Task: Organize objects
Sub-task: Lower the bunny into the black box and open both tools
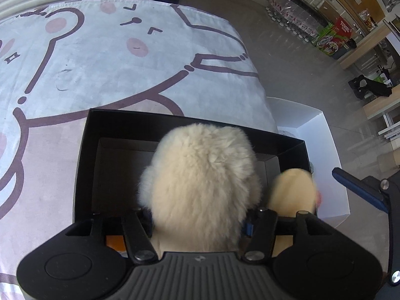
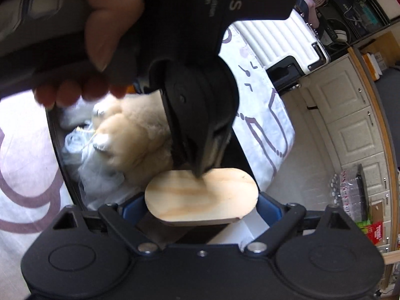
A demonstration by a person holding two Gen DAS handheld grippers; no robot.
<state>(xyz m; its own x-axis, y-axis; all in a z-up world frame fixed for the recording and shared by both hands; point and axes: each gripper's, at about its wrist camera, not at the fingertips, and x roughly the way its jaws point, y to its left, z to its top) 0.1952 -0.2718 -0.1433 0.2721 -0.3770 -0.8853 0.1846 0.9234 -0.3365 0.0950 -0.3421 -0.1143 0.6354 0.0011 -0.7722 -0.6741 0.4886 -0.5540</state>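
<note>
In the left wrist view my left gripper is shut on a cream plush toy, held over the open black box on the bed. The toy hides the fingertips. Its tan foot hangs at the right. In the right wrist view my right gripper is shut on an oval wooden board, held just in front of the left gripper's body. The plush toy and white wrapping show inside the black box behind it.
A white box stands right of the black box at the bed's edge. The bedsheet with a cartoon print stretches beyond. Grey floor, cabinets and stacked drink packs lie at the far right. A hand holds the left gripper.
</note>
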